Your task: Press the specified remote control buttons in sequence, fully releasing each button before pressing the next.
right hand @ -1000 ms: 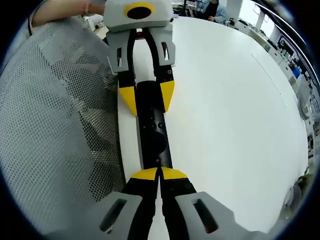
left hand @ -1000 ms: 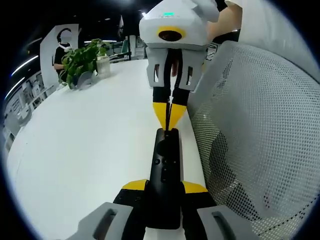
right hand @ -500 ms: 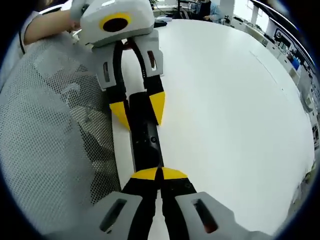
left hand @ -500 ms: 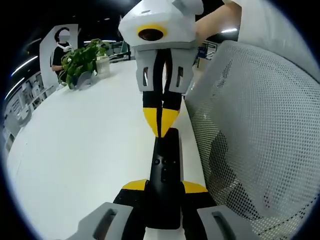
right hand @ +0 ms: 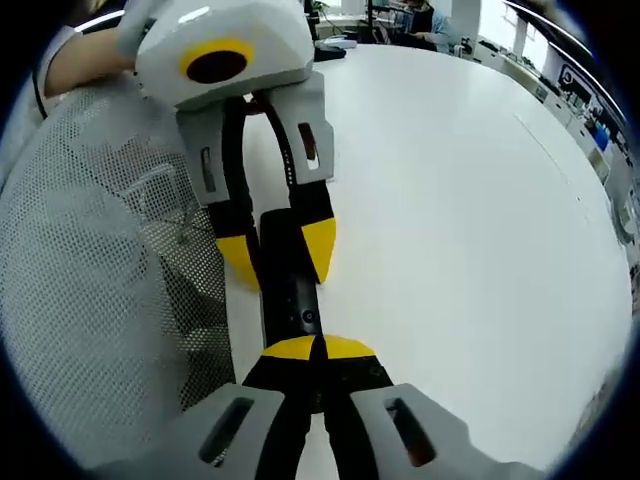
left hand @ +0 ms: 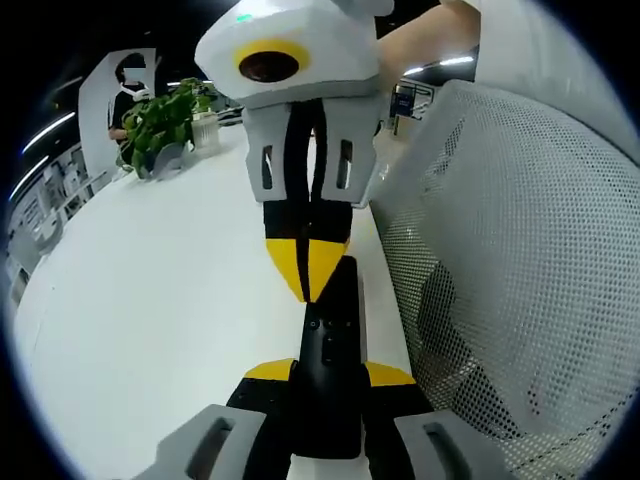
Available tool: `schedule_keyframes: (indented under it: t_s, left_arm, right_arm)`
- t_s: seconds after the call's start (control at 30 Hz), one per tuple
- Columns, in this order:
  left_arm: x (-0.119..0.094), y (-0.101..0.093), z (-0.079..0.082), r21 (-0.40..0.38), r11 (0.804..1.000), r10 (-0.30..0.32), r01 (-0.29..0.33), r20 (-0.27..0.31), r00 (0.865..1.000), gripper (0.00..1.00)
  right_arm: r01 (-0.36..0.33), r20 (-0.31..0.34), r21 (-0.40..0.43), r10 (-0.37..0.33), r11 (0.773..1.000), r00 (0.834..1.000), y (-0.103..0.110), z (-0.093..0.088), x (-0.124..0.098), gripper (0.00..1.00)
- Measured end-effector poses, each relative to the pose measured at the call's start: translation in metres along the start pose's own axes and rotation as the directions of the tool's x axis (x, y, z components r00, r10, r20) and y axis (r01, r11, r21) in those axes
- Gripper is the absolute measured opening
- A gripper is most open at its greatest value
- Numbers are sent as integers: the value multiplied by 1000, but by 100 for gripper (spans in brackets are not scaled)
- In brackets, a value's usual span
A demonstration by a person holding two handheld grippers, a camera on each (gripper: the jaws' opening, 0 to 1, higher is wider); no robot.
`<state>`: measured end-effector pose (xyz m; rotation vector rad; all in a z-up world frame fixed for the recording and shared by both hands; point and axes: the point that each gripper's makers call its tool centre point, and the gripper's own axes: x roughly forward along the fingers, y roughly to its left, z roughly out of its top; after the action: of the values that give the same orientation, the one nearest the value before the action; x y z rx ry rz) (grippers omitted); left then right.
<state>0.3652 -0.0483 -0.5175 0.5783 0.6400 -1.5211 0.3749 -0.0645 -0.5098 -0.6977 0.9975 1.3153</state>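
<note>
Left gripper [left hand: 328,375]: nearest in the left gripper view, its yellow-tipped fingers [left hand: 268,371] sit spread on either side of the black remote control [left hand: 330,370], clamped against its long edges and holding it just over the counter [left hand: 150,330].
Remote control: a slim black bar running lengthways away from the left gripper; small buttons show on its top face. In the right gripper view it lies between the two grippers, near the counter's edge.
Right gripper [right hand: 318,348]: its fingers are pressed together with no gap, yellow tips meeting at a point that rests on the remote's top face. From the left gripper view the same closed tip comes down onto the far half of the remote.
Counter: white and broad, curving away on one side of the remote.
Mesh chair back [left hand: 520,280]: pale grey netting, just beside the remote on the other side.
Person's arm [left hand: 430,40]: a bare forearm behind the right gripper.
Potted plant [left hand: 160,120]: green leaves, far across the counter.
</note>
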Motion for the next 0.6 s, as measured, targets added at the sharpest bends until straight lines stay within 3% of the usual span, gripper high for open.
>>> schedule_keyframes:
  t_s: [0.03,0.1,0.37,0.47,0.6]
  left_arm:
    - [0,0,0,0,1000,0,0,0,1000,24]
    - [0,0,0,-1,1000,1,-1,2,1000,24]
    - [-1,0,0,8,1000,-1,1,3,1000,24]
    - [0,0,0,14,1000,0,0,-2,1000,24]
    - [0,0,0,11,1000,-3,3,-4,1000,24]
  right_arm:
    - [-9,10,-5,9,1000,1000,3,4,2,0]
    - [50,-15,-111,-52,993,999,-3,6,3,0]
    - [-28,-53,-18,27,999,998,1,1,2,0]
    - [-27,-42,-25,26,999,999,1,1,2,0]
    - [-55,-87,-36,52,998,995,0,3,5,0]
